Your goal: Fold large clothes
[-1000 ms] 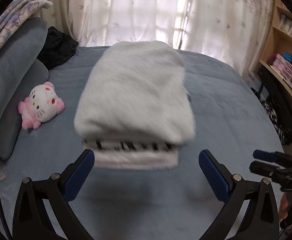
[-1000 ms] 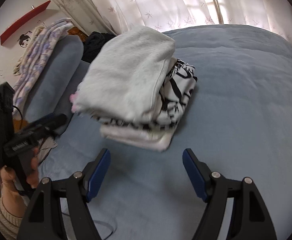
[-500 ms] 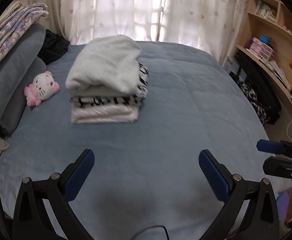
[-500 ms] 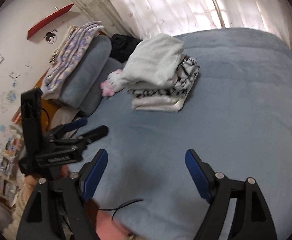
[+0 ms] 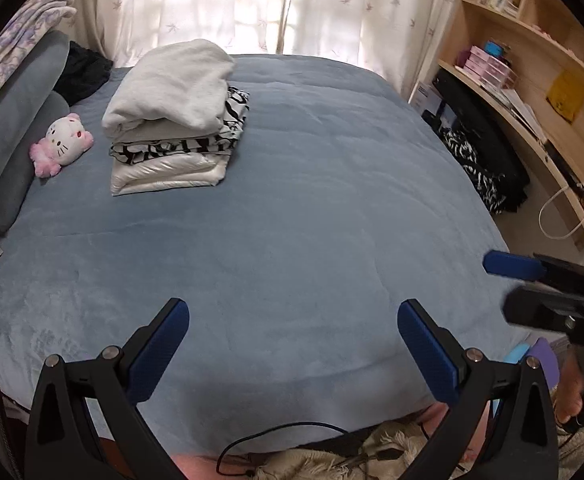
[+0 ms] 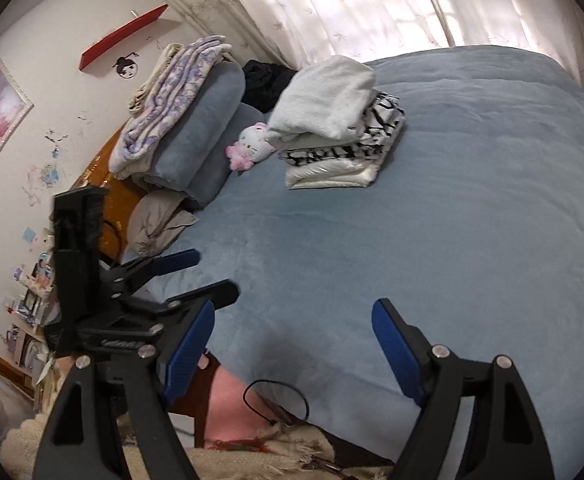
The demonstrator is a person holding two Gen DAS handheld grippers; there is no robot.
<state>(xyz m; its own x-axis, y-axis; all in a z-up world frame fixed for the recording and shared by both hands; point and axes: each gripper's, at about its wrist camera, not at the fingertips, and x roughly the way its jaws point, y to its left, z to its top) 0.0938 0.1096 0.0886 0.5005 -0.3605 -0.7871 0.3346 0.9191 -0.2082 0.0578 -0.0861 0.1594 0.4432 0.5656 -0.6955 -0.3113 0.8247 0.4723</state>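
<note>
From my remote seat: the plush cat point(image 6: 248, 144) sits half hidden behind the stack of folded clothes point(image 6: 338, 124); the right gripper point(image 5: 532, 284) blurs at frame edge; shelf items point(image 5: 488, 62) are too small to identify.

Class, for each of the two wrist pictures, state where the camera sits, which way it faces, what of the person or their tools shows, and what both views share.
Left wrist view: sits on the left gripper, facing down over the blue bed toward the curtains; its open jaws show, the right gripper at the right edge.
Right wrist view: sits on the right gripper, facing the bed and pillows; its open jaws show, the left gripper at the left.
Shared: the stack of folded clothes, the pink plush toy.
</note>
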